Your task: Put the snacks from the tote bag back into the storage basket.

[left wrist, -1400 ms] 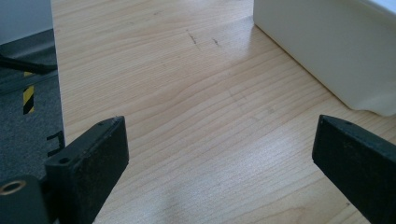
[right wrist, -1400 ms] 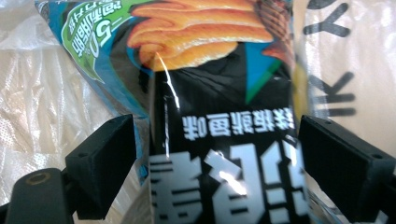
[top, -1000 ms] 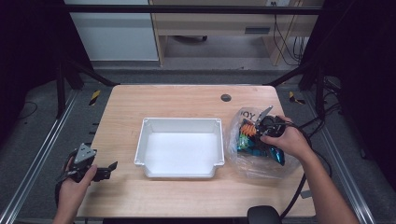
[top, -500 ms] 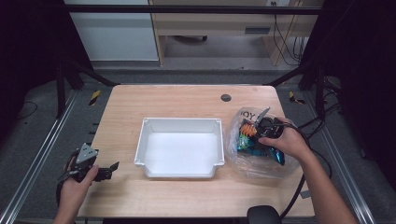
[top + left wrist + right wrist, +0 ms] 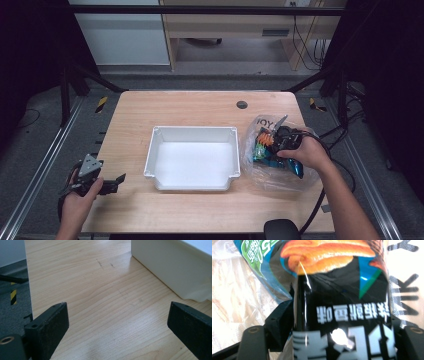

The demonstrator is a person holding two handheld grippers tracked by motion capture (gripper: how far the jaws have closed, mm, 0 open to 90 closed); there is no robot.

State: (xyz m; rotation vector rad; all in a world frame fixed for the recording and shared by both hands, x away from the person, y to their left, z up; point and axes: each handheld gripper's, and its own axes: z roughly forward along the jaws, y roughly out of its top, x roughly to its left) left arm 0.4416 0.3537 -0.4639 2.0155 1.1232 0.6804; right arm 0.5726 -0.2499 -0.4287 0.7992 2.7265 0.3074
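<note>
Step in hand: grasping. The left gripper (image 5: 114,183), at seven o'clock on the light wooden table (image 5: 200,107), rests with jaws wide and empty. The right gripper (image 5: 270,142), at three o'clock inside the clear plastic bag (image 5: 280,177), has its jaws just closing and now clamped on the black glossy snack packet (image 5: 342,322). Next move, as judged: lift the packet clear and carry it to the white rectangular plastic tray (image 5: 192,134) at centre.

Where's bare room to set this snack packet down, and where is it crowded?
The white bin is empty inside. Bare wood lies behind it up to the dark round hole, and left of it toward the left tool. It is crowded at the right edge: the plastic bag and snack packets surround the right tool.
</note>
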